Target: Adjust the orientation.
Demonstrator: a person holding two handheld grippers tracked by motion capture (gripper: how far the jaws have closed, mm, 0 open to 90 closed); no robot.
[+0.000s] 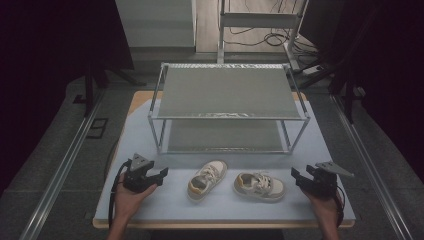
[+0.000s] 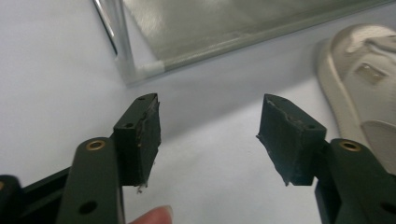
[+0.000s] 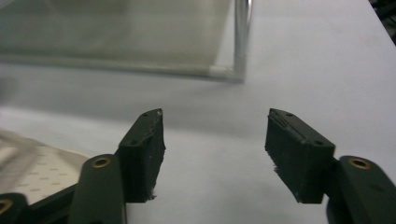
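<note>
Two grippers are sitting near, left gripper point(image 1: 161, 175) and right gripper point(image 1: 297, 176), jaws apart, gripping nothing. Two shoes point(image 1: 207, 180) point(image 1: 259, 186) are lying between them. One rack point(image 1: 227, 118) is standing farther. A fingertip point(image 2: 152, 217) is showing in the left gripper view.

Left shoe point(image 2: 359, 88): left gripper view, sole side up, cut off by right edge; toe and heel ends out of frame.
Right shoe point(image 3: 32, 168): right gripper view, blurred pale patch at lower left, cut off by edge; part not identifiable.
Rack point(image 3: 140, 37): upper shelf cropped by top edge, lower shelf blurred.
Fingertip point(image 2: 154, 217): cropped by bottom edge.
</note>
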